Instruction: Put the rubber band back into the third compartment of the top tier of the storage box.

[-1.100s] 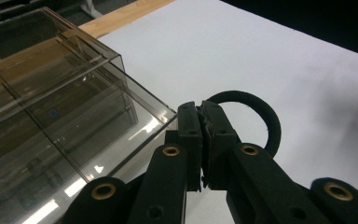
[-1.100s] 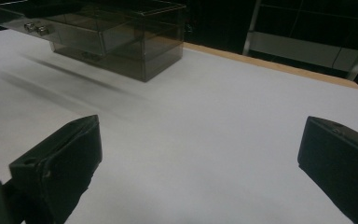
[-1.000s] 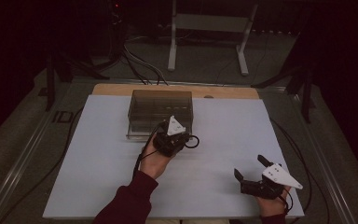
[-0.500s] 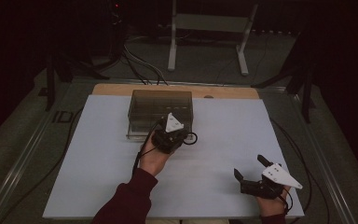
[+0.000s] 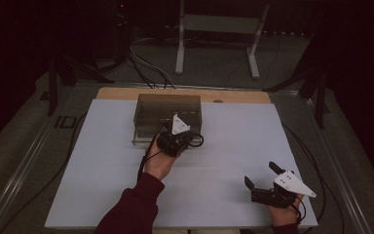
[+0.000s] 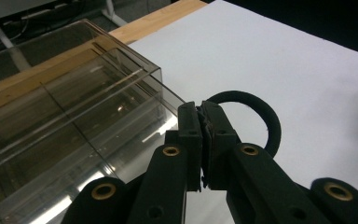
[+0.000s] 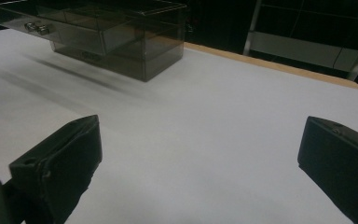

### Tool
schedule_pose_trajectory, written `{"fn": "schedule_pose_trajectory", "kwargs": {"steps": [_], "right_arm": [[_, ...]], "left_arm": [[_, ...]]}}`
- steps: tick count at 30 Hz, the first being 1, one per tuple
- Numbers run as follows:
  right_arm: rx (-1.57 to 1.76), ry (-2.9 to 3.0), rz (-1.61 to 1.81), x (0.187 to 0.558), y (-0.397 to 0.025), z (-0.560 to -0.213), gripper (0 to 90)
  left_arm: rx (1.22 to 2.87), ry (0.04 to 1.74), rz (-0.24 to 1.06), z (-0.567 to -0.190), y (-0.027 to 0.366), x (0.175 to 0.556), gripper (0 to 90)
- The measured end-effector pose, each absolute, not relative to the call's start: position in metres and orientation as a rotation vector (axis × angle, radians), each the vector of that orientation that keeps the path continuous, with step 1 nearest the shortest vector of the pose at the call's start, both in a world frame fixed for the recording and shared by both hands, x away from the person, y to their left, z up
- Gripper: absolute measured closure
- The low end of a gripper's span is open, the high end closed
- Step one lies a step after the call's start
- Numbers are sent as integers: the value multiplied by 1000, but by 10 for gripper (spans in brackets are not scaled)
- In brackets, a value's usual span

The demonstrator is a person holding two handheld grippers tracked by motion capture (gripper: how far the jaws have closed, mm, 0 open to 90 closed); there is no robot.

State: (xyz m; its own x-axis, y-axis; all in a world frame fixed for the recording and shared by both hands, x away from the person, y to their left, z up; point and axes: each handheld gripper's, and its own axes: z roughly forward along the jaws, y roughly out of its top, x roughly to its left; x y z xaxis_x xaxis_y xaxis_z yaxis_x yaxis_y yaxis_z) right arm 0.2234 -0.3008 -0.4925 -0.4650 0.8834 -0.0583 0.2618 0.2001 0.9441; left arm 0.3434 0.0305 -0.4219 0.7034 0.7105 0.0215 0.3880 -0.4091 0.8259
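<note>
**Black ring held at the drawer box**

We take the clear plastic drawer box (image 5: 168,119) as our landmark. In the high view our left gripper (image 5: 174,139) sits at the box's near right corner, the hand reaching in from below. In the left gripper view its jaws are pressed together on a black ring (image 6: 256,116), pinching the ring's near edge; the rest of the loop stands out beyond the jaw tips, just beside the box's corner wall and over the white tabletop (image 5: 233,146).

Our right gripper (image 5: 265,179) is well apart from the box, toward the table's near right edge. Its jaws stand wide apart, with nothing between them. In the right gripper view one drawer of the box sits pulled partway out, with a small metal knob (image 7: 35,28) on its front.
</note>
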Motion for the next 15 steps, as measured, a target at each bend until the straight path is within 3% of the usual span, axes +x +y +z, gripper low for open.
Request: {"fn": "schedule_pose_trajectory", "kwargs": {"steps": [15], "right_arm": [[1065,1855,1275,224,-301,-493,2]], "left_arm": [[2035,864,507,-419,34,353,886]]}}
